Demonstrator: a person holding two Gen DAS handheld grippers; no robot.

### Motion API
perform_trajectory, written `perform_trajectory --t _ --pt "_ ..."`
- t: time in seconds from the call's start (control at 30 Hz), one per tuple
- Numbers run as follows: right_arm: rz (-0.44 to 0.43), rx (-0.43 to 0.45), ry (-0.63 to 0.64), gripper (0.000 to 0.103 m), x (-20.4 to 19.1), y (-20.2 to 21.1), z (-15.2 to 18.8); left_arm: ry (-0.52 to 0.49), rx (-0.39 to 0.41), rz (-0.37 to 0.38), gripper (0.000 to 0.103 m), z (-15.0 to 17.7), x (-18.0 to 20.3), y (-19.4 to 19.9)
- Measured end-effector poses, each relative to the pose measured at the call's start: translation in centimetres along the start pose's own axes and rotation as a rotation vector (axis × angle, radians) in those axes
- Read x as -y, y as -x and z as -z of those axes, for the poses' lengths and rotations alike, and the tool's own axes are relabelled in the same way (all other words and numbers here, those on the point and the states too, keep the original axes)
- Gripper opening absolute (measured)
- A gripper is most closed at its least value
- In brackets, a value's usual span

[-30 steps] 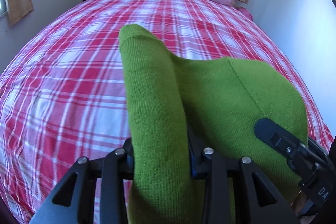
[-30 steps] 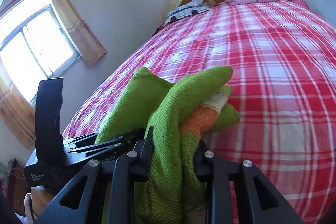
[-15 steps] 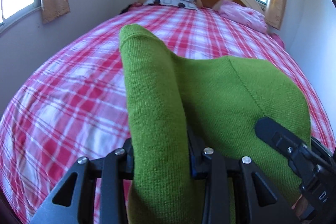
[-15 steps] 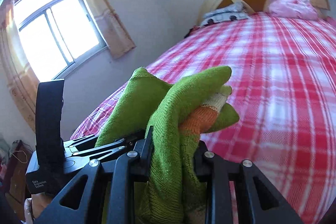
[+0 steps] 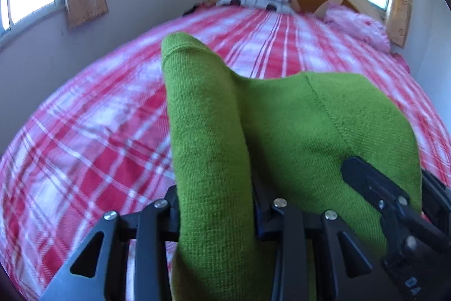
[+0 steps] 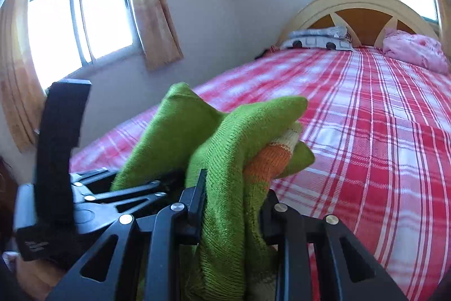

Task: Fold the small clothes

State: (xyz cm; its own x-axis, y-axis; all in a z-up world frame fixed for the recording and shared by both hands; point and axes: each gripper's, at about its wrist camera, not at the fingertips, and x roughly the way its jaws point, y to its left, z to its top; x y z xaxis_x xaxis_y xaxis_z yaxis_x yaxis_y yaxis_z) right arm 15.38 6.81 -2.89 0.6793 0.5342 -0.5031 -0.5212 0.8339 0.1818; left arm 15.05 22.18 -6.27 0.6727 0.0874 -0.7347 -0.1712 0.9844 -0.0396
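**Sweater held taut over plaid bed**

Sweater [image 5: 296, 131], green knit with an orange-and-cream band, hangs between two grippers above the red plaid bed [image 5: 84, 137], clear of the sheet, likely so it can be laid flat for folding. The left gripper [image 5: 215, 205] clamps one bunched edge; the right gripper [image 6: 234, 205] pinches another, each holding a separate side to keep the cloth spread. Pale lettering on both gripper bodies is cut off or too blurred to read.
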Motion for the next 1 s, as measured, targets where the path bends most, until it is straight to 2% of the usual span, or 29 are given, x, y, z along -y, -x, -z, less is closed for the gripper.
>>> perform_trajectory --t 0.1,0.17,0.23,0.43,0.5,0.57,0.67,0.73,0.8,0.93,1.0 --pt "0.076 -0.066 0.050 0.027 1.0 -3.0 1.0 0.055 -0.018 0.018 0.041 0.2 -0.9 -1.3" --pt "0.084 -0.139 -0.035 0.027 2.9 -4.6 1.4 0.065 -0.027 0.033 0.044 0.1 -1.0 -1.4" --pt "0.065 -0.179 -0.097 0.028 4.2 -5.4 1.6 0.052 -0.034 0.015 0.047 0.0 -0.6 -1.4" --pt "0.046 -0.198 -0.136 0.031 4.8 -5.4 1.9 0.059 -0.054 -0.001 0.052 0.1 -0.7 -1.3" --pt "0.031 -0.210 -0.170 0.042 5.4 -5.6 1.9 0.059 -0.069 0.004 0.052 -0.2 -0.9 -1.1" --pt "0.023 -0.221 -0.189 0.046 5.8 -5.2 1.9 0.053 -0.064 0.007 0.052 0.1 -0.9 0.4" --pt "0.023 -0.201 -0.215 0.047 5.3 -1.8 2.3 0.025 -0.029 0.002 0.053 1.2 -0.8 2.7" --pt "-0.006 -0.157 -0.239 0.047 5.0 0.9 3.0 0.016 -0.009 0.003 0.060 2.1 -0.8 4.2" --pt "-0.018 -0.145 -0.232 0.055 4.4 2.3 3.7 0.014 -0.001 0.016 0.063 2.8 -0.5 4.9" --pt "0.001 -0.203 -0.213 0.056 4.0 1.2 5.1 -0.003 0.005 0.007 0.073 4.0 0.6 4.9" --pt "-0.021 -0.218 -0.249 0.058 4.4 0.5 5.7 -0.022 -0.005 -0.013 0.074 4.2 1.0 4.3"
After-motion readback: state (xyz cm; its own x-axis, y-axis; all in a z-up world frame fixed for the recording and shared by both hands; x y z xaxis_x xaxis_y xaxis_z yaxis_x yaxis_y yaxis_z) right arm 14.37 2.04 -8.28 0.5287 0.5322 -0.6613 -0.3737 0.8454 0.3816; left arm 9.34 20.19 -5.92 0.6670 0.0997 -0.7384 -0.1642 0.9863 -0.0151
